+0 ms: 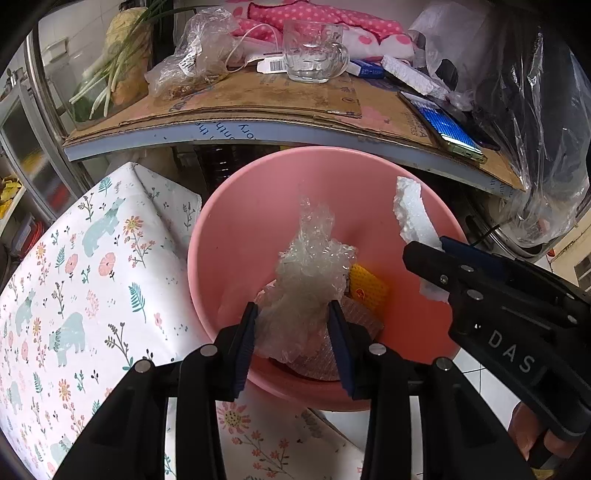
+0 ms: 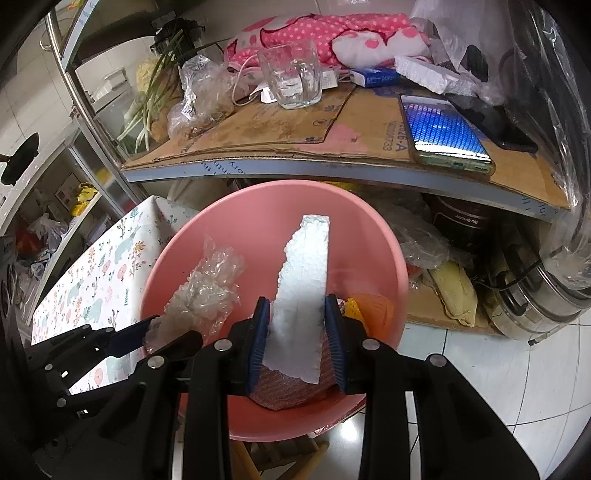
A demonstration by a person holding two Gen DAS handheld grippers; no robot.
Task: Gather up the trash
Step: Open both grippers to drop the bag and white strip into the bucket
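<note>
1. Across the far side of both views runs a shelf covered in flattened brown cardboard (image 2: 280,136), cluttered with odds and ends.
2. Below the shelf, at the near centre, sits a large round pink plastic basin (image 1: 236,236), its far rim just under the shelf edge.
3. To the left of the basin lies a white cloth printed with flowers and pale blue bears (image 1: 74,280), touching the basin's left side.
4. On the shelf stand a clear glass mug (image 2: 291,77), a smartphone with a lit blue screen (image 2: 443,129) to its right, and a pink polka-dot fabric bundle (image 2: 314,33) behind them.
5. Over the basin, the left gripper (image 1: 293,306) is clenched on a crumpled wad of clear plastic film (image 1: 310,266), its blue pads pressing both sides.
6. Just to the right, the right gripper (image 2: 297,302) is clamped on a long jagged strip of white foam (image 2: 306,273), which points up and away over the basin.
7. Inside the basin, beneath both pieces of trash, lie a small yellow mesh scrap (image 1: 367,288) and a reddish-brown piece, partly hidden.
</note>
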